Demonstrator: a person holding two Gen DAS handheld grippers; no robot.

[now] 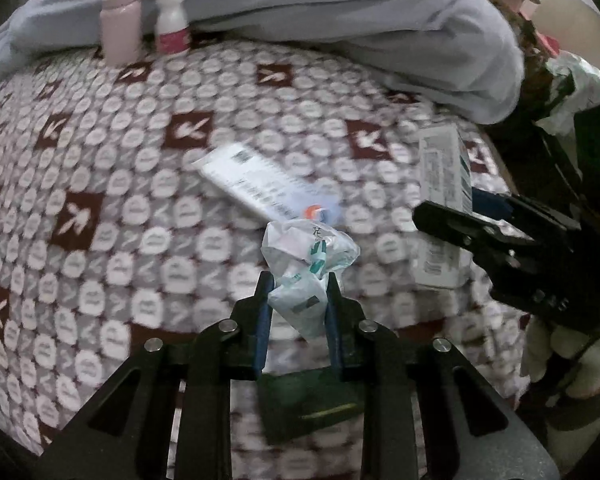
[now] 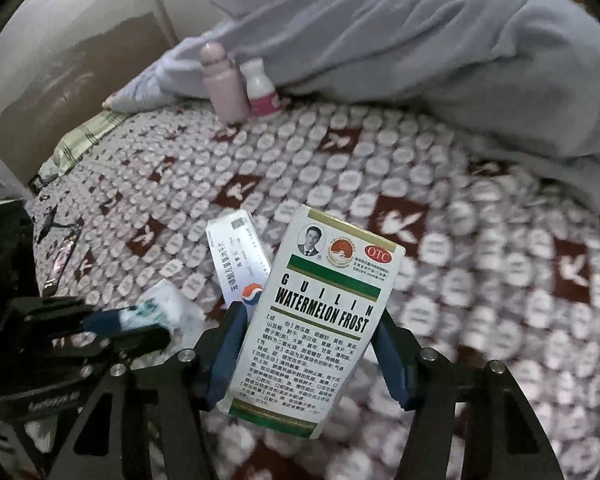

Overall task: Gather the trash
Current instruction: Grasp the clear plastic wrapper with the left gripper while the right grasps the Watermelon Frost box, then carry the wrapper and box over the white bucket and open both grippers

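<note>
Left wrist: left hand-held gripper [image 1: 298, 286] pinches crumpled wrapper [image 1: 308, 264]; right apparently clamps box [image 2: 316, 320].

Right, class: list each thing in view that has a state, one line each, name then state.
left gripper: shut on crumpled wrapper
right gripper: shut on Watermelon Frost box
flat white box: lying on bedspread
pink bottle: upright
white bottle: upright, capped
</note>
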